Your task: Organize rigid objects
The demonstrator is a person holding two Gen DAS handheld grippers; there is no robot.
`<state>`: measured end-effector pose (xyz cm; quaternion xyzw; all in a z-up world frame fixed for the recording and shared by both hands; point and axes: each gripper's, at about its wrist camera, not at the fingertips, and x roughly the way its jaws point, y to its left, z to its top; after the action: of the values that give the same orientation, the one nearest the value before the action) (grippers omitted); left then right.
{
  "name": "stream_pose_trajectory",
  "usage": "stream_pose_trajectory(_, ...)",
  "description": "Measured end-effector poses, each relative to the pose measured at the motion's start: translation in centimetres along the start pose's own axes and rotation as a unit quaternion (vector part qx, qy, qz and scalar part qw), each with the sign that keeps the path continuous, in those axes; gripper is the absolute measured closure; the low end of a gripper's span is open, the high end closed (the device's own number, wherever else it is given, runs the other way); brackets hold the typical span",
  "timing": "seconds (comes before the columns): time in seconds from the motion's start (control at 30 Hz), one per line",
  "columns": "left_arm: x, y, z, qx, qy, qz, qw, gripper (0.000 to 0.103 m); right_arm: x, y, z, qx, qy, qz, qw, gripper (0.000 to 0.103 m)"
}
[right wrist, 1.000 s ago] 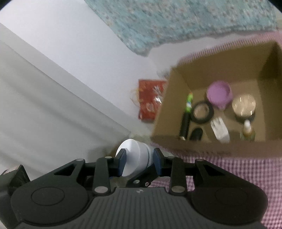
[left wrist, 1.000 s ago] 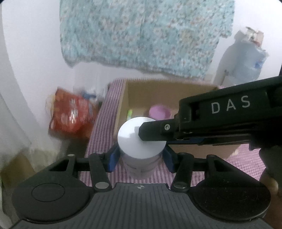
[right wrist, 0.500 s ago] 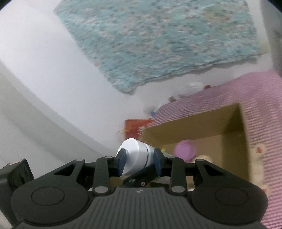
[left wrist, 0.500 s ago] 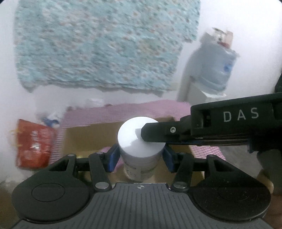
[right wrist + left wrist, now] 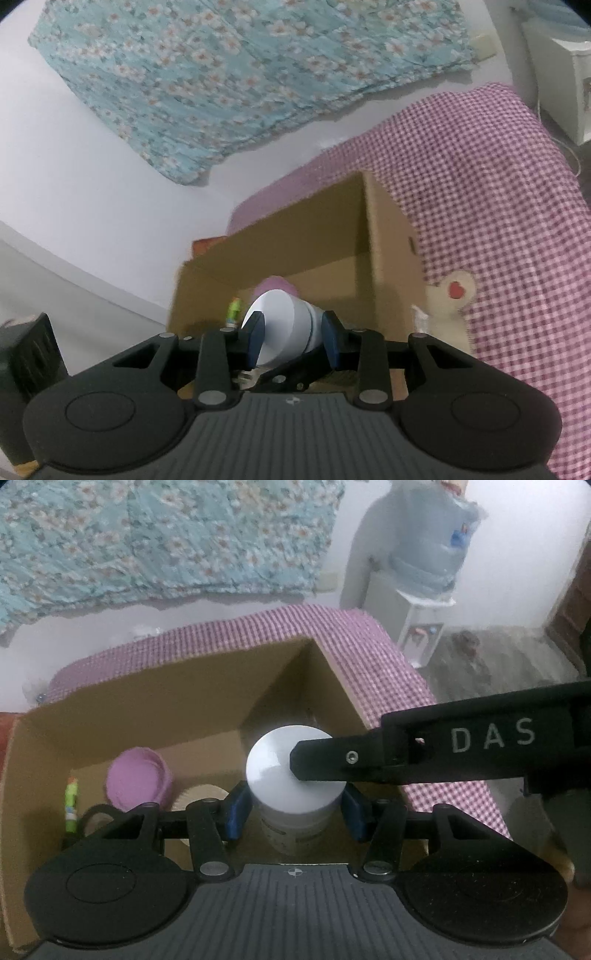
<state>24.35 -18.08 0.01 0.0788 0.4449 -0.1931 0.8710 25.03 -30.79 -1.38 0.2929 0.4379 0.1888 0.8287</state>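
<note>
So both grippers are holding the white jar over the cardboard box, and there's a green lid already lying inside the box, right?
Not quite: the lid lying in the cardboard box is purple, not green, as the left wrist view shows. The rest stands: the left gripper and right gripper both clamp the white jar over the box.

The white jar's [image 5: 295, 808] label is unreadable — its base sits hidden behind the tongs.

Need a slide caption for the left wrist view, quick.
Both grippers hold a white jar over the cardboard box's right corner.
</note>
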Motion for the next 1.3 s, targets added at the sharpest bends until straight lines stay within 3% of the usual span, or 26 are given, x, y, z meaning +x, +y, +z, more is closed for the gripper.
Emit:
stream_pose_trajectory(0.3, 0.9, -1.0, 0.0, 0.016, 0.012, 0.009, 0.9998, 0.048, -0.3, -0.6, -0.4, -0.019, -0.005, -0.013, 1.0, 0.065)
stream_pose_trajectory(0.43, 0.8, -1.3, -0.1, 0.02, 0.01, 0.024, 0.9995, 0.029, -0.7, -0.5, -0.5, -0.014, -0.006, -0.01, 1.0, 0.065)
stream_pose_trajectory(0.63, -0.8, -0.8, -0.4, 0.009, 0.002, 0.036, 0.9993, 0.022, -2.4, 0.2, -1.3, -0.005, -0.03, 0.01, 0.999, 0.064)
stream_pose_trajectory(0.77, -3.5, -0.1, -0.8, -0.007, -0.019, 0.039, 0.999, 0.018, -5.3, 1.2, -2.0, -0.007, -0.069, 0.022, 0.997, 0.059)
stream_pose_trajectory(0.83, -5.5, 0.2, -1.1, -0.016, -0.037, 0.038, 0.9985, 0.011, -7.1, 2.0, -2.6, -0.013, -0.091, 0.023, 0.995, 0.058)
stream_pose_trajectory(0.9, -7.6, 0.6, -1.5, -0.024, -0.054, 0.041, 0.9974, 0.005, -9.1, 2.9, -3.5, -0.023, -0.116, 0.02, 0.993, 0.045)
stream_pose_trajectory(1.0, -10.6, 1.6, -2.4, -0.039, -0.079, 0.049, 0.9949, 0.0, -11.8, 4.6, -5.1, -0.044, -0.151, 0.006, 0.988, 0.036)
stream_pose_trajectory(1.2, -14.1, 3.7, -5.2, -0.068, -0.088, 0.087, 0.99, 0.0, -13.6, 8.0, -8.9, -0.084, -0.177, -0.041, 0.98, 0.002)
stream_pose_trajectory(1.3, -14.4, 4.7, -6.6, -0.082, -0.068, 0.1, 0.9893, 0.0, -13.3, 9.3, -11.1, -0.102, -0.179, -0.075, 0.976, 0.0)
